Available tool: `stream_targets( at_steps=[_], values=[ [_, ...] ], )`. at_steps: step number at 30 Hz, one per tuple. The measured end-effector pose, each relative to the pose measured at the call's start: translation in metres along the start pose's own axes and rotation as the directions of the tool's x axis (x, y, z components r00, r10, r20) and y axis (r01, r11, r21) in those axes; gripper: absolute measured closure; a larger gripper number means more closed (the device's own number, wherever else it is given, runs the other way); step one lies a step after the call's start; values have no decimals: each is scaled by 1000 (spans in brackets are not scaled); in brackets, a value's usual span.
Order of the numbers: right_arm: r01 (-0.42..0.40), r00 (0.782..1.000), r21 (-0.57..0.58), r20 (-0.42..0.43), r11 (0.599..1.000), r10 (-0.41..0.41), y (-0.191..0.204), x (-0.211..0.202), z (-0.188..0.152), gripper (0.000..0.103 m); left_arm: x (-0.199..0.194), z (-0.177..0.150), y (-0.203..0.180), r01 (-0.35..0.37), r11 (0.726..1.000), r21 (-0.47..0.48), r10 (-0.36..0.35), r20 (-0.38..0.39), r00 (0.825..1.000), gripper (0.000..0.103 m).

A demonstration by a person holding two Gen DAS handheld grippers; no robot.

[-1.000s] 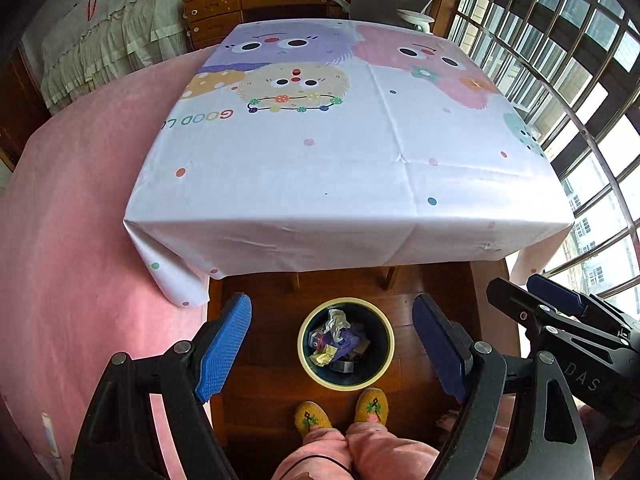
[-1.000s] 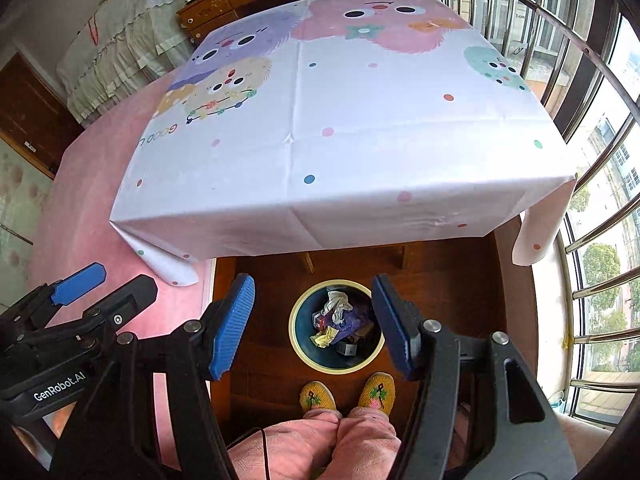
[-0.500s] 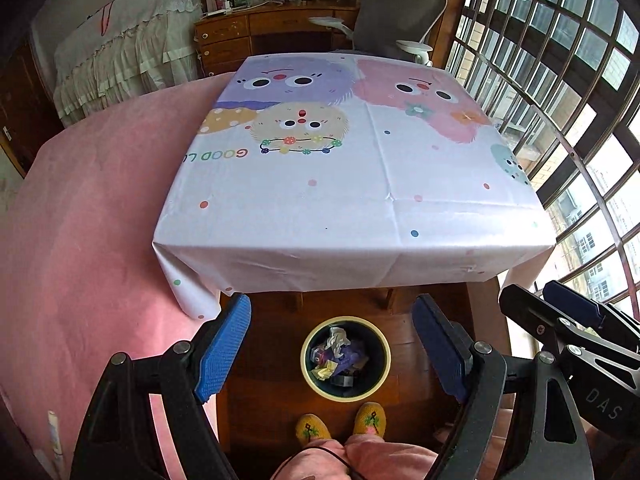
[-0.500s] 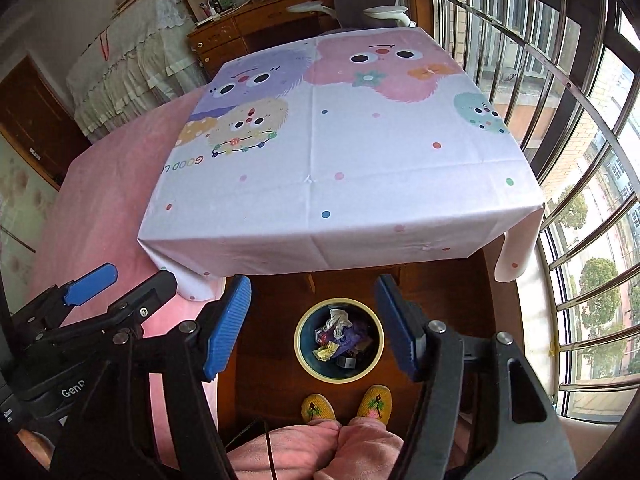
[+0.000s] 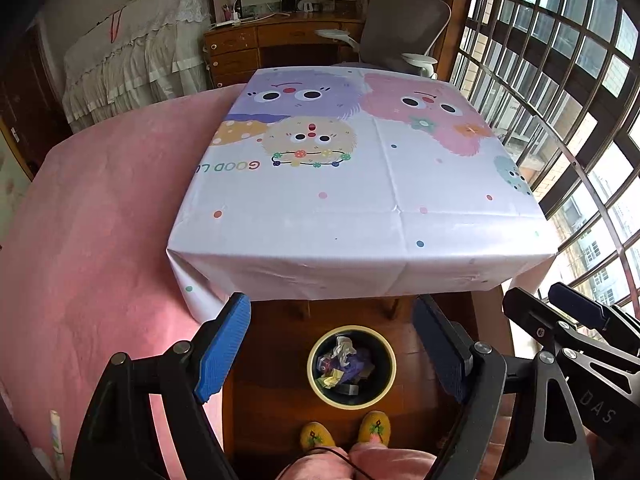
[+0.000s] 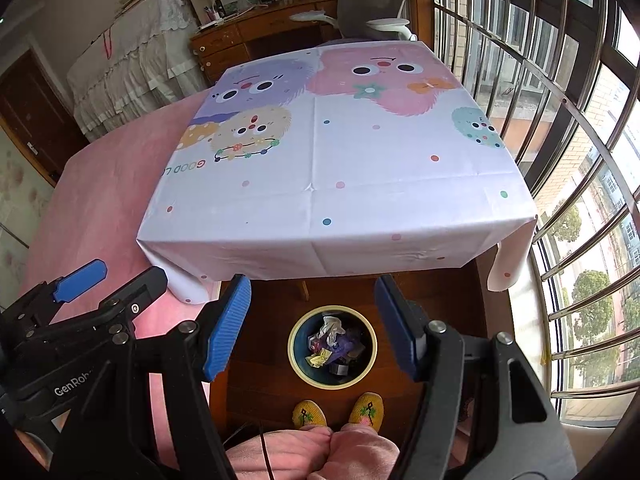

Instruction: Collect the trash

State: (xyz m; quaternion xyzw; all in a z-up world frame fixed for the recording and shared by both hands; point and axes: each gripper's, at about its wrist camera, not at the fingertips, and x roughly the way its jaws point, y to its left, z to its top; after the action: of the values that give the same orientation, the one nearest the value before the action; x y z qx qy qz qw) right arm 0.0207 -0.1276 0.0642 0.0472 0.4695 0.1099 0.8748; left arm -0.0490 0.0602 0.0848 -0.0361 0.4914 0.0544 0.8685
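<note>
A table (image 5: 360,208) stands in a bedroom, covered with a white cloth (image 6: 340,184) printed with fuzzy cartoon faces and coloured dots; the cloth hangs over the near edge. A pink bed cover (image 5: 88,216) spreads to the left of the table. Behind it are a wooden desk (image 5: 280,44), a grey office chair (image 5: 404,28) and a frilled white cover (image 5: 136,60). Barred windows (image 6: 560,140) run along the right side.

On the dark wood floor (image 5: 272,360), just in front of the table, sits a round bin (image 5: 352,366) holding crumpled trash (image 5: 344,360). Yellow slippers (image 6: 338,412) and pink trouser legs (image 6: 312,452) show just below it.

The left gripper (image 5: 332,344) hangs above the bin, jaws spread wide and empty. The right gripper (image 6: 312,320) is beside it, likewise wide apart and holding nothing.
</note>
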Motion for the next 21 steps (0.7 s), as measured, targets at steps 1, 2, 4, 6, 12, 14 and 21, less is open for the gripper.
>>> stream_targets(
  at_steps=[1,2,4,6,12,14,21],
  values=[
    [0,1000,-1,1,1000,0,0,0,0,41,1,0,0,-3,1000,0,3,2,1000,18],
    [-1,1000,0,-1,1000,1,1,0,-1,41,0,0,0,-5,1000,0,5,3,1000,18],
    [2,1000,2,0,1000,-2,1,0,0,41,-1,-1,1,-7,1000,0,7,4,1000,19],
    [1,1000,3,0,1000,-1,1,0,0,41,-1,-1,2,-6,1000,0,6,3,1000,19],
    [0,1000,1,1,1000,0,1,0,-1,41,-1,-1,1,-6,1000,-1,6,4,1000,19],
    [0,1000,0,1,1000,0,1,0,-1,41,-1,-1,0,-7,1000,-1,7,4,1000,19],
    [0,1000,-5,-11,1000,0,8,1,3,41,-2,2,11,-13,1000,-6,13,1,1000,19]
  ],
)
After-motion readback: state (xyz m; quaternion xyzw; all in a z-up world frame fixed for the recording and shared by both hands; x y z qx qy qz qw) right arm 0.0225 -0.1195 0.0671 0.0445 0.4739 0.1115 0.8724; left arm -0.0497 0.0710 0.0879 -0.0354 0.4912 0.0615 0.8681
